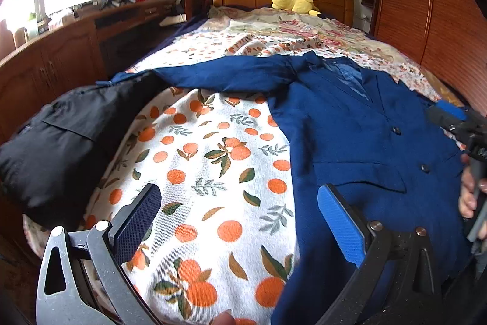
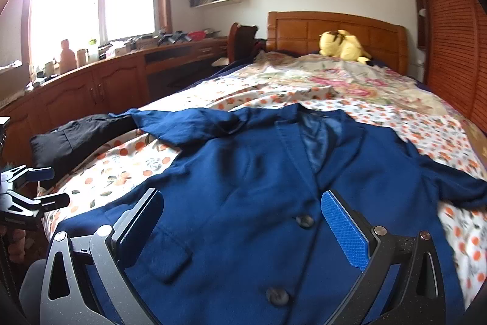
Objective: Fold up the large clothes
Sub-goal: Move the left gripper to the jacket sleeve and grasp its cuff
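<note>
Hovering low over the bed [image 1: 213,148], both grippers are held with jaws released. The left gripper [image 1: 240,221] is straddling the blue jacket's [image 2: 243,188] edge; the right gripper [image 2: 243,227] is poised above its buttoned front.

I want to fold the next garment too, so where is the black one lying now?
The black garment lies at the left edge of the bed in both views, beside the blue jacket's outstretched sleeve.
</note>
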`<action>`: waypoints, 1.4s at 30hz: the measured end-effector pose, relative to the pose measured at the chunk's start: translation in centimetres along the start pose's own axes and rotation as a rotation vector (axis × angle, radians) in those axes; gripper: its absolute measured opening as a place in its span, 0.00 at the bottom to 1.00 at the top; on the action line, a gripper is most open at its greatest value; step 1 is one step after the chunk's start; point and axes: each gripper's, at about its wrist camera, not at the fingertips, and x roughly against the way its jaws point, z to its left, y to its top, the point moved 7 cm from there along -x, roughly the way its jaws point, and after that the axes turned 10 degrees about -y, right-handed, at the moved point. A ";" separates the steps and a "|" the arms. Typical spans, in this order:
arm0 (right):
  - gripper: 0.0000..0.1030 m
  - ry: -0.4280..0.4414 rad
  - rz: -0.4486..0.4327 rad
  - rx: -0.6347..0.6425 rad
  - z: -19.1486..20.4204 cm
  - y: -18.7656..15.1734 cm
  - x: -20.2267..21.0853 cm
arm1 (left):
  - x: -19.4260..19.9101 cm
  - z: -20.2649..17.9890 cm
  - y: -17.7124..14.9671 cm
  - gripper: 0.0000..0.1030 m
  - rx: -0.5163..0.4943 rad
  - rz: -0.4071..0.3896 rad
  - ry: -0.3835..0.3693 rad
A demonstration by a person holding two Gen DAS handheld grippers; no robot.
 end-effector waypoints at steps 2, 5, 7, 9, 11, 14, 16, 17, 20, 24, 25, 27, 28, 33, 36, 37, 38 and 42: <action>1.00 0.016 0.026 0.014 0.1 -1.0 -0.7 | -0.5 0.6 0.4 1.00 0.014 0.008 -0.011; 1.00 0.029 0.060 0.037 -0.1 -2.5 -1.1 | -1.3 1.4 1.1 1.00 0.018 0.026 -0.020; 1.00 0.038 0.076 0.036 -0.6 -3.1 -0.9 | -1.8 2.0 1.9 0.97 0.040 0.043 -0.039; 1.00 0.044 0.080 0.031 -1.1 -3.2 -0.5 | -2.2 2.6 3.0 0.94 0.048 0.047 -0.037; 1.00 0.053 0.094 0.025 -1.6 -3.3 -0.2 | -2.8 3.3 4.1 0.88 0.055 0.048 -0.027; 1.00 0.059 0.117 0.020 -2.2 -3.4 -0.3 | -4.3 4.6 5.9 0.76 0.101 0.049 -0.045; 1.00 0.054 0.117 0.022 -1.7 -2.9 -0.6 | -5.4 5.5 7.0 0.67 0.127 0.045 -0.055; 1.00 0.050 0.114 0.024 -1.4 -2.7 -0.6 | -6.2 6.0 7.5 0.61 0.141 0.046 -0.052; 1.00 0.039 0.093 0.031 -0.6 -2.3 -0.8 | -8.4 7.2 8.8 0.45 0.195 0.062 -0.069; 1.00 0.036 0.097 0.036 -0.4 -2.4 -1.1 | -10.8 8.2 10.6 0.45 0.220 0.061 -0.060; 1.00 0.035 0.099 0.039 -0.2 -2.3 -1.3 | -11.4 8.4 11.0 0.45 0.230 0.062 -0.060; 1.00 0.033 0.104 0.046 0.1 -2.2 -2.0 | -12.6 9.1 11.8 0.45 0.247 0.064 -0.054; 1.00 0.033 0.107 0.049 0.1 -2.3 -2.1 | -13.2 9.5 12.2 0.45 0.258 0.064 -0.049; 1.00 0.044 0.120 0.045 0.0 -2.2 -2.5 | -16.6 11.6 13.8 0.45 0.344 0.083 -0.041; 1.00 0.051 0.124 0.038 -0.1 -2.3 -2.6 | -18.6 12.8 14.0 0.34 0.378 0.121 0.006; 1.00 0.052 0.123 0.037 -0.1 -2.2 -2.6 | -19.2 13.4 13.8 0.34 0.403 0.142 0.025; 1.00 0.053 0.122 0.037 0.0 -2.3 -2.6 | -19.7 13.9 13.6 0.34 0.436 0.154 0.024; 1.00 0.060 0.120 0.035 -0.1 -2.3 -2.8 | -20.0 14.5 13.7 0.34 0.460 0.173 0.085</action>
